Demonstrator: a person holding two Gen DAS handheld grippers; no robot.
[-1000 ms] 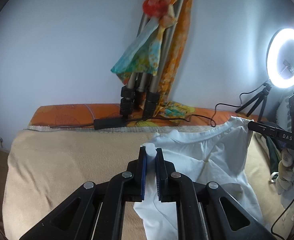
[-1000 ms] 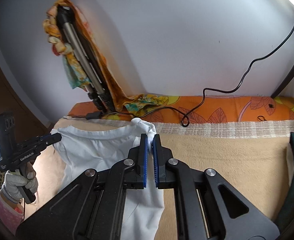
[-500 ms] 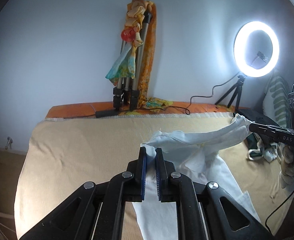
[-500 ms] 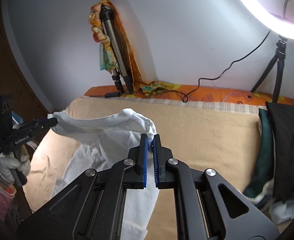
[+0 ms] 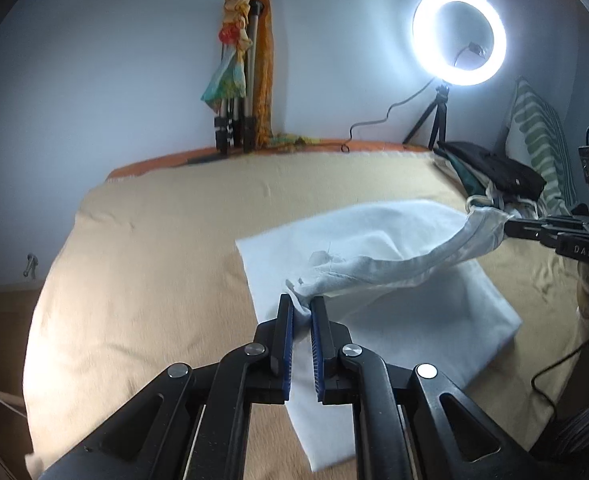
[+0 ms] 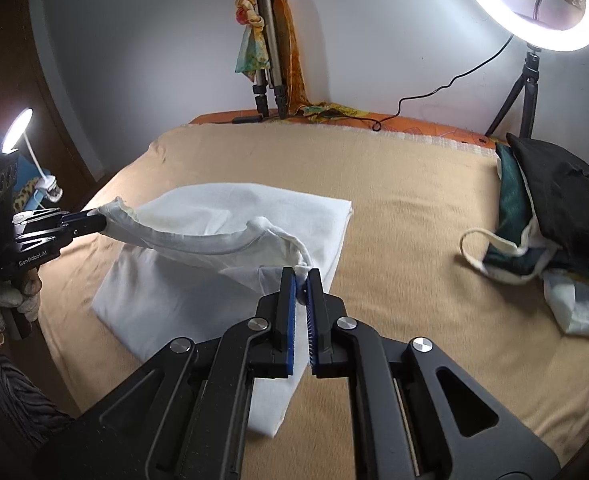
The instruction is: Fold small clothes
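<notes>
- Two claws of mine grip one white shirt (image 5: 374, 280), each pinching a corner of the same end.
- Left wrist view: my left claw (image 5: 301, 312) is closed on a bunched corner of the shirt, cloth squeezed between the blue pads (image 5: 287, 344).
- From there the held edge runs up and to the right as a raised band to my right claw (image 5: 512, 228), which clamps the other corner at the frame's right side.
- Below that band the rest of the shirt lies flat on the tan bed (image 5: 154, 260), near its middle.
- At the back a folded tripod (image 5: 238, 80) draped with a patterned scarf leans on the wall; a lit ring light (image 5: 459, 36) stands to the right, with a dark heap of clothes (image 5: 494, 172) and a striped pillow (image 5: 538, 140) near it.
- Right wrist view: my right claw (image 6: 301, 280) is shut on the shirt (image 6: 222, 248) corner, fabric caught between its pads (image 6: 291, 320).
- The lifted edge stretches left to my left claw (image 6: 94, 220), held by my gloved left hand (image 6: 2, 304); it bites the far corner.
- The shirt's body rests on the bed (image 6: 414, 260), left of centre.
- The clothes (image 6: 534, 232) pile sits at the bed's right edge, well apart from the shirt.
- The ring light (image 6: 534, 20) glares at top right, the tripod (image 6: 268, 40) stands at the back, and a small lamp (image 6: 16, 130) glows at far left.
</notes>
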